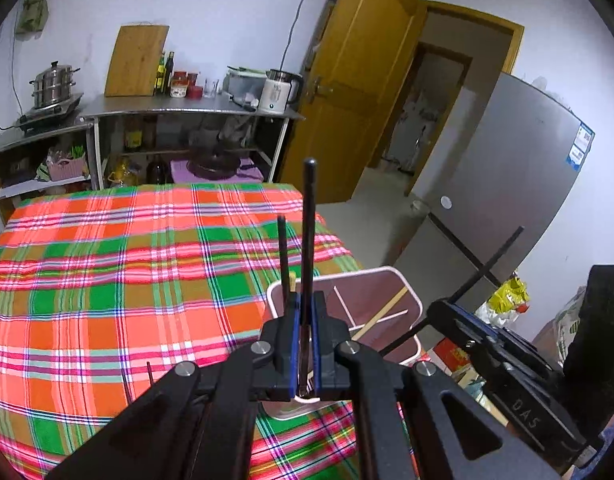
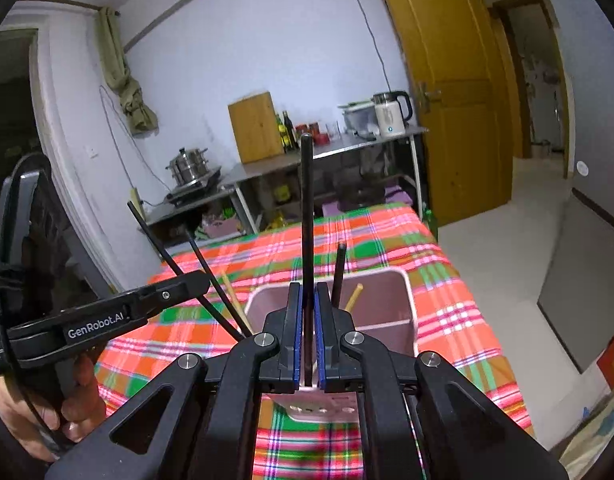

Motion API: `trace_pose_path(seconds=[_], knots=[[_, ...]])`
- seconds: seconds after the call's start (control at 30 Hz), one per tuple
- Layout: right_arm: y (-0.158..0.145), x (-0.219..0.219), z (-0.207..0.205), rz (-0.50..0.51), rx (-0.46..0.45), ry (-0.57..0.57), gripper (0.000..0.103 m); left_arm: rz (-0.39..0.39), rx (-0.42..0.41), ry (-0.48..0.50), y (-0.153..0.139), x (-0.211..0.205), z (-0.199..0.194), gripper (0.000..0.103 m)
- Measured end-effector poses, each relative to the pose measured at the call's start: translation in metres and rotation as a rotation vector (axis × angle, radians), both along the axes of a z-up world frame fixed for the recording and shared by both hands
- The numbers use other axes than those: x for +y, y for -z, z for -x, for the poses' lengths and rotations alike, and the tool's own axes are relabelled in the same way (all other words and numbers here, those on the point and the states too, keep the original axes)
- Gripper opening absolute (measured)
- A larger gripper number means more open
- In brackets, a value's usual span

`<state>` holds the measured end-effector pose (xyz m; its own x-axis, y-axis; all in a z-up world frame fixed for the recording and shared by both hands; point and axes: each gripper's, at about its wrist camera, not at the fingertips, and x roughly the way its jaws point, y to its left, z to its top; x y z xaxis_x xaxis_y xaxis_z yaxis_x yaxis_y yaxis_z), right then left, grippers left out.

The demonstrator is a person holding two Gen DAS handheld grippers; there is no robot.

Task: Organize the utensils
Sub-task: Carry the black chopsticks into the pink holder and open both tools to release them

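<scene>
A pink utensil holder [image 1: 403, 284] with inner dividers stands on the plaid tablecloth [image 1: 107, 264], near the table's right edge. My left gripper [image 1: 306, 304] is shut on black chopsticks [image 1: 308, 232] that point up, right over the holder. A wooden chopstick [image 1: 381, 314] leans inside the holder. My right gripper [image 2: 307, 300] is shut on a black chopstick [image 2: 306, 220], also above the holder [image 2: 387, 296]. The right gripper shows at the right of the left wrist view [image 1: 459, 300], the left gripper at the left of the right wrist view [image 2: 195, 280].
Two thin dark sticks [image 1: 139, 384] lie on the cloth left of my left gripper. Steel shelves [image 1: 187, 110] with a pot, kettle and cutting board stand behind the table. A grey fridge [image 1: 507, 184] and an open wooden door [image 1: 359, 92] are to the right.
</scene>
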<state>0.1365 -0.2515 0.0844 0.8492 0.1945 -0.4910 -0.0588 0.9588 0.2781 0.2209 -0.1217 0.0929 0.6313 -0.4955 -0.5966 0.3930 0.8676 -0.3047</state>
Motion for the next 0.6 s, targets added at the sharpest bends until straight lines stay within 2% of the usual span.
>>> trace_pose_path(seconds=[0.2,0.37,0.6], knots=[[0.022,0.001,-0.006,0.003,0.058,-0.011,0.005,-0.015,0.013,0.006,0.013,-0.002,0.002,0.006],[0.03,0.0,-0.009,-0.002,0.09,-0.015,0.007,-0.008,0.014,0.009,0.014,0.001,0.005,0.024],[0.016,0.0,0.004,0.014,0.057,-0.004,0.011,0.011,-0.033,0.008,-0.002,0.013,0.021,0.03]])
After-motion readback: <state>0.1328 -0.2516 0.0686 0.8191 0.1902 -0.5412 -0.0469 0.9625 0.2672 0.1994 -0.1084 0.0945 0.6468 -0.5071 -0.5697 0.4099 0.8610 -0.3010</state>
